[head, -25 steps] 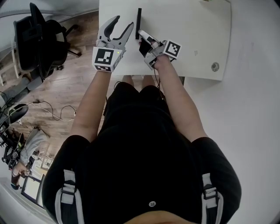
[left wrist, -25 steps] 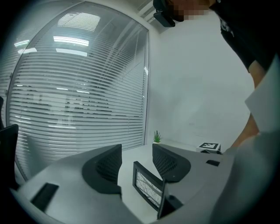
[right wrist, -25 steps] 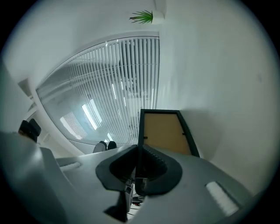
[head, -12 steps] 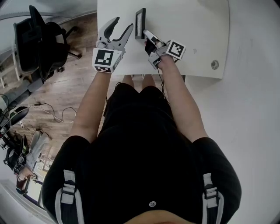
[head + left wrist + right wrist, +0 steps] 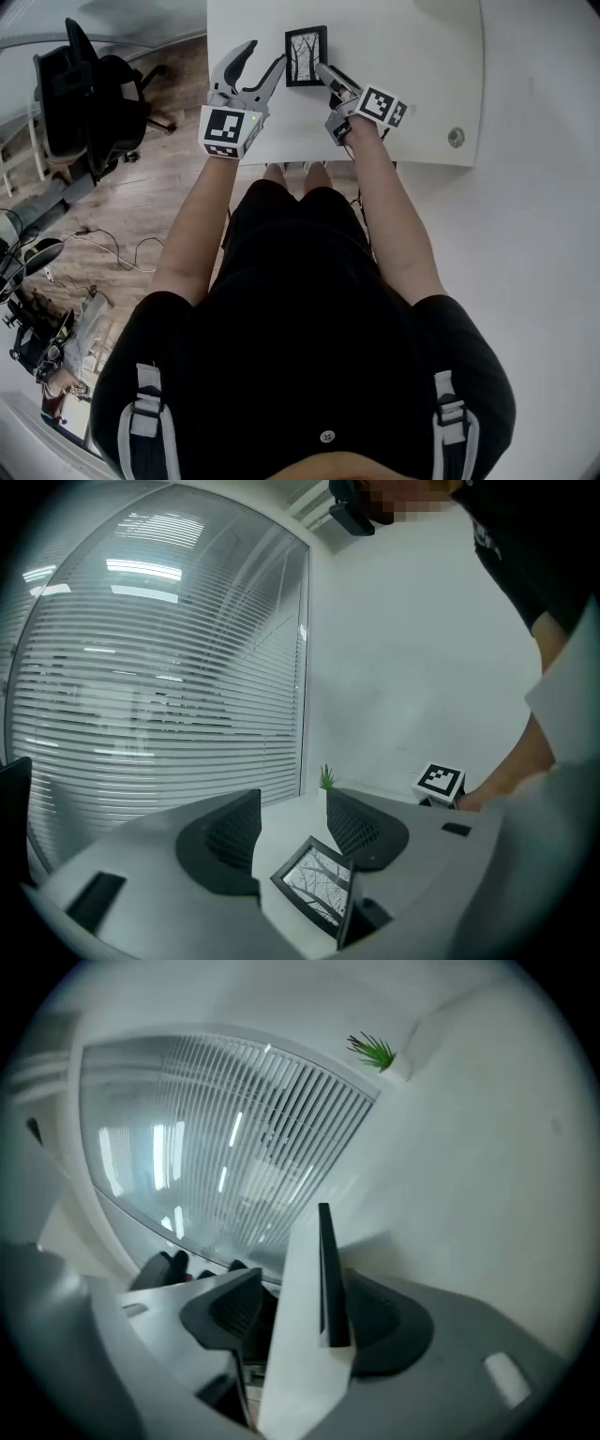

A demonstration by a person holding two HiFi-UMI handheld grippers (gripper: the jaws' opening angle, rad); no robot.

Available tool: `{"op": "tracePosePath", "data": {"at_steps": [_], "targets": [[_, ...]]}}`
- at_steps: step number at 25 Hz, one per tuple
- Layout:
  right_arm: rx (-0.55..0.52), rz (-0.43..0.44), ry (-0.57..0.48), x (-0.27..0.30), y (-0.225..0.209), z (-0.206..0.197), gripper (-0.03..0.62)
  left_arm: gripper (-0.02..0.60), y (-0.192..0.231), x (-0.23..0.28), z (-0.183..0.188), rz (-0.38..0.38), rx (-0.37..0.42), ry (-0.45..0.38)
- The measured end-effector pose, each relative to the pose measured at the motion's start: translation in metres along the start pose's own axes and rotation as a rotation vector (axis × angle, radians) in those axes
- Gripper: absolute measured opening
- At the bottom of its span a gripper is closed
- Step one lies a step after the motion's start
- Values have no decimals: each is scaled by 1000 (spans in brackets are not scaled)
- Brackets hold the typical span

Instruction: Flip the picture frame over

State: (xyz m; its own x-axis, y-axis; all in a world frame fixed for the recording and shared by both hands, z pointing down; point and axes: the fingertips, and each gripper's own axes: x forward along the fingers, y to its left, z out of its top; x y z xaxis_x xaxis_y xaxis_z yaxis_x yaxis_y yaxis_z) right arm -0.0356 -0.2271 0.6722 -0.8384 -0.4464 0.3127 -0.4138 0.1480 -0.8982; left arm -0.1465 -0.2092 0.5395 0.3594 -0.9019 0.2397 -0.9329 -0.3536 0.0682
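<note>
On the table [image 5: 412, 56], eleven o'clock from the right gripper [image 5: 328, 77], the picture frame [image 5: 307, 56] lies picture-up, its edge between those opening jaws. Meanwhile the left gripper [image 5: 264, 54] hovers spread; the release seems underway, needing a clean withdrawal next.

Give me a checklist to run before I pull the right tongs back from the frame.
1. Picture frame flat on the table, picture side up: ok.
2. Right tongs released: not ok, jaws opening with the frame's edge between them.
3. Left tongs open and empty: ok.
4. Frame away from the table's near edge: ok.
</note>
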Motion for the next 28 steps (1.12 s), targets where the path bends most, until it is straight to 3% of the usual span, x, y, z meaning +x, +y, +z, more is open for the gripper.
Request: {"op": "tracePosePath", "data": {"at_steps": [1, 3, 5, 16, 23, 28], "targets": [[-77, -82, 1, -2, -9, 4, 304, 221, 2, 0, 2, 0, 3, -16], [-266, -223, -4, -12, -18, 16, 304, 221, 4, -1, 6, 1, 9, -24], [-414, -263, -14, -24, -6, 30, 304, 221, 4, -4, 9, 4, 14, -6], [-918, -88, -48, -72, 140, 71, 290, 221, -25, -18, 64, -64, 41, -26], [-1045, 11, -133, -103, 212, 84, 196, 209, -42, -38, 114, -102, 71, -78], [-1123, 75, -153, -120, 248, 79, 95, 156, -63, -57, 146, -152, 91, -116]]}}
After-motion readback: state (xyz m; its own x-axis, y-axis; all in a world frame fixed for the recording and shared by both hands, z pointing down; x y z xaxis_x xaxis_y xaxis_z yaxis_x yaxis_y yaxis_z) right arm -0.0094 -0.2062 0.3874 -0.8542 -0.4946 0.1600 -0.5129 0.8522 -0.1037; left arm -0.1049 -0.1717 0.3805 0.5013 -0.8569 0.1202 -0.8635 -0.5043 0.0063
